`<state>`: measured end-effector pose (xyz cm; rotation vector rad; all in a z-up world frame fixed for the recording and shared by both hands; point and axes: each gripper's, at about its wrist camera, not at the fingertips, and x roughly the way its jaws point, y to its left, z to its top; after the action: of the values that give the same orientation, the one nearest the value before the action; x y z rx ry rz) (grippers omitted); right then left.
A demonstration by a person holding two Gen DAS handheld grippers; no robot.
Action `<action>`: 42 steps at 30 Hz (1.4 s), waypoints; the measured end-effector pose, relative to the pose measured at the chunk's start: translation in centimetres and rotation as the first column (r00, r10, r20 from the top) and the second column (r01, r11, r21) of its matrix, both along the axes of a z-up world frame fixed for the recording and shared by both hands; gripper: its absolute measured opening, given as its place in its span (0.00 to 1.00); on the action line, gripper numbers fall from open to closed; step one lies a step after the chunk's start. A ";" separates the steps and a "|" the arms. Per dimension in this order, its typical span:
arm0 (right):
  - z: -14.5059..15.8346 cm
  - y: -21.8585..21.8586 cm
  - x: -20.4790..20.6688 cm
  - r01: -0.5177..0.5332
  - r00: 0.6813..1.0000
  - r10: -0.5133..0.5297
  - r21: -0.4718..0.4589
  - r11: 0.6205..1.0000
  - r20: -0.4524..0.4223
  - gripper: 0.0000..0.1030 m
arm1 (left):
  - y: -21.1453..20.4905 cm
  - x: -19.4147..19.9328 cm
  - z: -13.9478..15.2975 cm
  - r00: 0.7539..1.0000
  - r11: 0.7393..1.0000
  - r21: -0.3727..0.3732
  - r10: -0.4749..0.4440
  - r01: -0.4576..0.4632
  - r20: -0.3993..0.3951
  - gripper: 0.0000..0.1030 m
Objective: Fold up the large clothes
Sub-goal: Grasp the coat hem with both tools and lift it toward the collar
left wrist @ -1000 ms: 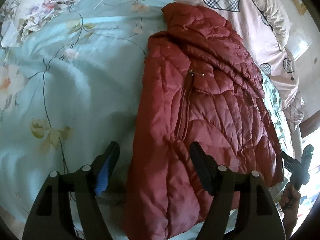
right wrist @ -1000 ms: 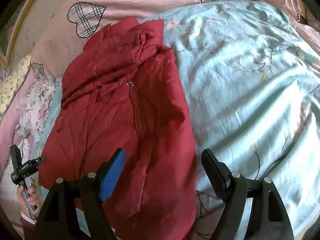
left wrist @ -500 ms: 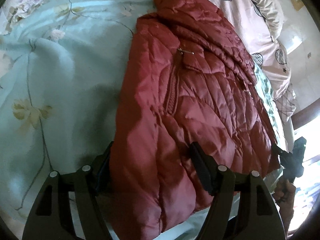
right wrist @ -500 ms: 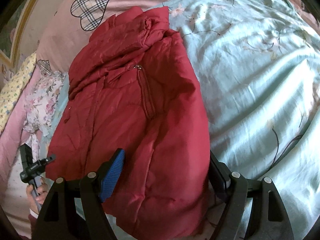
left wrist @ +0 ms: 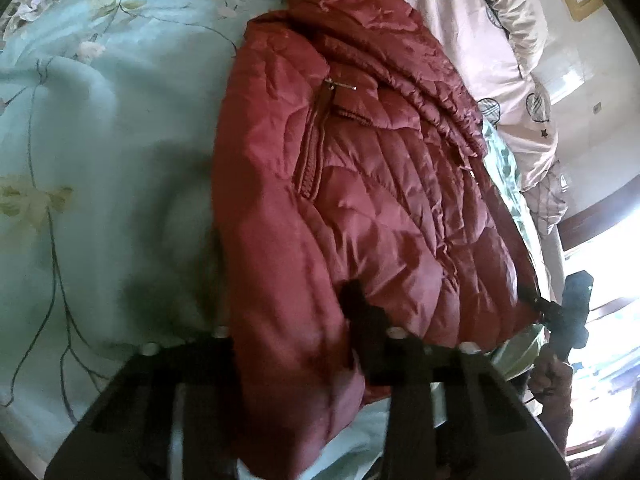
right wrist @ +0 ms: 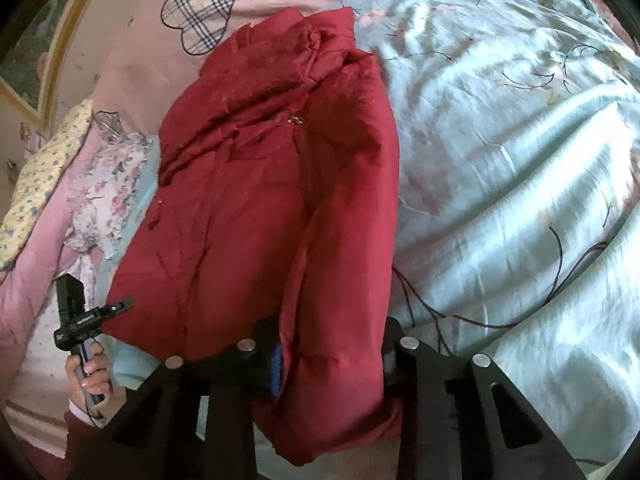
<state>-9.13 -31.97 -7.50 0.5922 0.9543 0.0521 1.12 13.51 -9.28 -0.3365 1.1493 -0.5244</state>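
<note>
The red padded jacket (left wrist: 360,184) is laid lengthwise on the pale blue floral quilt (left wrist: 100,140), with its collar end towards the pink heart-print pillow (right wrist: 192,20) and its hem end nearest the cameras. Since a second ago, both grippers have been brought down from an open hover above the hem onto the hem itself: the fingers, then seen spread over jacket and quilt, are now seen narrowed, with a thick fold of jacket bunched between them. By this the grasp stage is judged complete, and a lift of the hem towards the collar, to halve the jacket, is judged to be the step in hand.

The left gripper (left wrist: 288,320) is closed to a narrow gap on the hem corner on the quilt side of the jacket; one dark finger (left wrist: 356,304) is pressed into the padding, while the other is hidden under the fabric. The right gripper (right wrist: 328,344) is likewise clamped on a puffed fold of hem, the blue pad (right wrist: 276,364) being pressed against one side of it. Because the padding is bulky and slippery-looking, some slip from the pads could be expected during a lift.
</note>
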 end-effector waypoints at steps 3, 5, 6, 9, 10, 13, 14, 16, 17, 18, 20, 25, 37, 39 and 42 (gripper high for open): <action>0.5 0.1 -0.4 -0.019 1.000 0.018 0.023 1.000 0.021 0.26 | 0.3 -0.3 0.8 1.000 1.000 -0.013 -0.007 0.007 0.017 0.21; 0.8 0.0 -0.8 -0.033 0.999 0.032 0.026 0.999 0.030 0.25 | 0.2 -0.5 1.4 0.999 1.000 -0.006 -0.017 0.018 0.032 0.20; 1.0 0.1 -1.0 -0.039 0.999 0.038 0.028 0.999 0.033 0.25 | 0.1 -0.6 1.6 0.999 1.000 0.000 -0.023 0.023 0.038 0.19; 1.4 0.0 -1.6 -0.056 0.998 0.054 0.037 0.998 0.039 0.25 | -0.2 -0.9 2.5 0.997 0.999 0.023 -0.044 0.043 0.059 0.18; 1.4 0.0 -1.8 -0.060 0.997 0.058 0.041 0.997 0.041 0.25 | -0.1 -0.9 2.7 0.997 0.999 0.024 -0.050 0.049 0.063 0.18; 1.6 -0.2 -2.3 -0.075 0.996 0.073 0.047 0.996 0.045 0.25 | 0.3 -0.9 3.6 0.995 0.998 0.016 -0.065 0.064 0.075 0.17; 1.7 -0.2 -2.5 -0.082 0.996 0.079 0.054 0.995 0.049 0.24 | 0.4 -0.9 3.9 0.994 0.997 0.013 -0.071 0.070 0.080 0.16; 2.1 -0.4 -2.9 -0.094 0.994 0.088 0.080 0.992 0.068 0.24 | 0.7 -0.9 4.6 0.992 0.996 0.000 -0.084 0.084 0.095 0.16; 2.4 -0.5 -3.1 -0.099 0.992 0.092 0.095 0.990 0.082 0.24 | 0.7 -0.9 5.0 0.991 0.996 -0.012 -0.088 0.090 0.103 0.16; 2.6 -0.7 -3.3 -0.103 0.991 0.093 0.105 0.989 0.093 0.24 | 0.9 -0.8 5.3 0.990 0.995 -0.020 -0.093 0.096 0.109 0.16; 3.3 -1.0 -3.6 -0.111 0.987 0.095 0.129 0.985 0.126 0.23 | 1.0 -0.6 6.2 0.987 0.994 -0.034 -0.098 0.103 0.131 0.16; 5.1 -1.9 -3.4 -0.113 0.976 0.077 0.172 0.979 0.202 0.22 | 1.2 0.7 8.8 0.975 0.993 -0.058 -0.084 0.098 0.208 0.15; 9.3 -3.9 0.0 -0.071 0.932 -0.005 0.197 0.978 0.362 0.22 | 1.1 5.0 13.5 0.947 0.989 -0.150 0.030 0.020 0.320 0.15; 9.7 -4.2 0.7 -0.063 0.926 -0.020 0.206 0.977 0.377 0.22 | 1.0 5.8 13.9 0.945 0.988 -0.154 0.038 0.013 0.324 0.15; 10.0 -4.7 1.7 -0.052 0.920 -0.035 0.211 0.976 0.391 0.22 | 0.9 6.4 14.2 0.945 0.987 -0.162 0.059 -0.007 0.321 0.15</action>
<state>-7.48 -36.66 2.52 0.7465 0.5607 0.2777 7.49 14.42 4.89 -0.3902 0.7819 -0.6189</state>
